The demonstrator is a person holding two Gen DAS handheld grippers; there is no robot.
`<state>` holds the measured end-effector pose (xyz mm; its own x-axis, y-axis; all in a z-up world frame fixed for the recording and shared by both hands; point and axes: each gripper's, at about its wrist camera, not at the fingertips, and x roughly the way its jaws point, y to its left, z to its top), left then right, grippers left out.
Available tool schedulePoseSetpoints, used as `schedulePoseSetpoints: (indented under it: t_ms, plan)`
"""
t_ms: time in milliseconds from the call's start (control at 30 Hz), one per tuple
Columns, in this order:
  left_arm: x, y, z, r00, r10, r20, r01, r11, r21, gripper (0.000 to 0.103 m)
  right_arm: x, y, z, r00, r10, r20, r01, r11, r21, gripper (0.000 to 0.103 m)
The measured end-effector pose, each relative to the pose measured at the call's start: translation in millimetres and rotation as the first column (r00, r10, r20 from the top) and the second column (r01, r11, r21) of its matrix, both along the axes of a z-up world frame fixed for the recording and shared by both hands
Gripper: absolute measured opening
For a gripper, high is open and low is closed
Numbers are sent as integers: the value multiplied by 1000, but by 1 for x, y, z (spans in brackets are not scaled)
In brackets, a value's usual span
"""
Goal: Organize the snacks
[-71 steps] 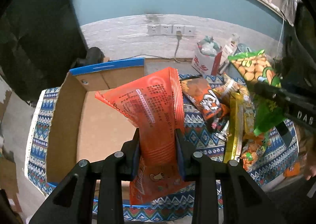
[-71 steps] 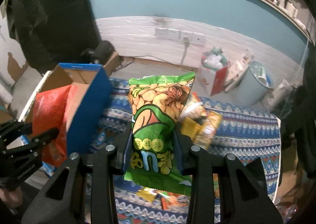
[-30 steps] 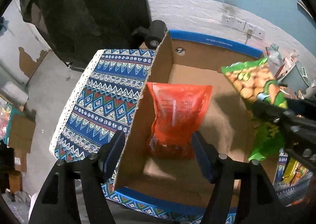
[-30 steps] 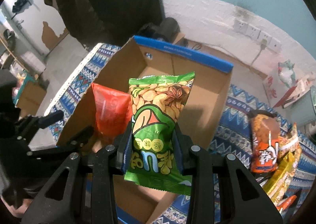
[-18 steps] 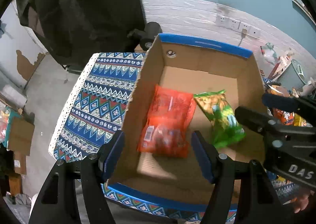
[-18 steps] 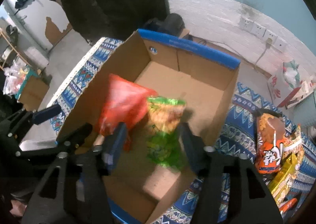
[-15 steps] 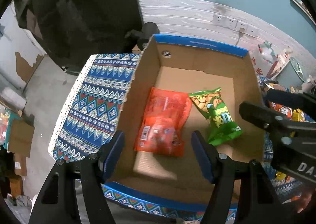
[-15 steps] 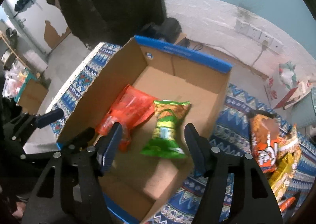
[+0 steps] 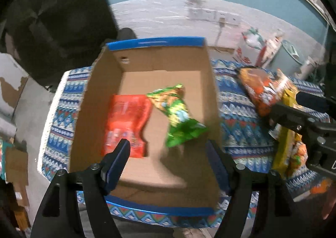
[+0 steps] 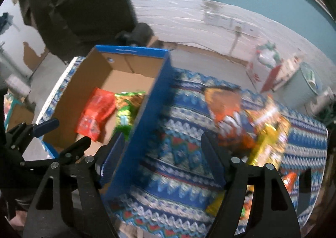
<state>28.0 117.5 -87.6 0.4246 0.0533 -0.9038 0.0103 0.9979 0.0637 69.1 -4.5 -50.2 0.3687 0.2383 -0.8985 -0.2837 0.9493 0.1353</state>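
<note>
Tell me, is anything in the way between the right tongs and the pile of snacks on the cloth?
Nothing visible is. The right tongs, open and empty after just opening, hang over bare patterned cloth, and the snack pile lies just past them, to the right. The box wall is on their other side.

At the bottom of the left wrist view, the left tool (image 9: 168, 162) is matte black, with two angular arms carrying triangular cut-outs, silver screws at the joints and dark blue pads (image 9: 117, 163). The right tool (image 10: 161, 159) looks the same; in the left view's right edge its body shows a white letter.
</note>
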Motion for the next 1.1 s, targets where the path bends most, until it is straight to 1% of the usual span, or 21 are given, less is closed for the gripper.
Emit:
schedulePoseSetpoints:
  t_ms: [100,200,467,633,733,900,1100]
  plan:
    - [-2,-20,-1,999,-42,-7,42,999,-7,76,-9,-21,-2,1000,-27,2,27,999,-24,75]
    - [-6,-41,-2,996,-90,-10,90,996,9,76,-18,-45,-7,999,-50,-6,50,998,-40,75]
    - [-14,-86,-8,985,-172,-30,173,985,24,76,-34,-105,-22,990,-135,-28,132,988,-79,75]
    - [-18,-111,-17,978,-205,-46,207,977,42,76,-44,-137,-32,982,-182,-50,177,980,-91,75]
    - [-19,-123,-22,975,-213,-67,216,976,35,76,-49,-158,-37,973,-222,-60,215,972,-95,76]
    - [-17,-145,-30,970,-224,-89,226,974,13,76,-57,-194,-50,948,-304,-95,296,951,-95,76]
    - [-12,-168,-40,967,-242,-77,246,968,49,76,-63,-219,-66,916,-373,-149,366,928,-75,76]
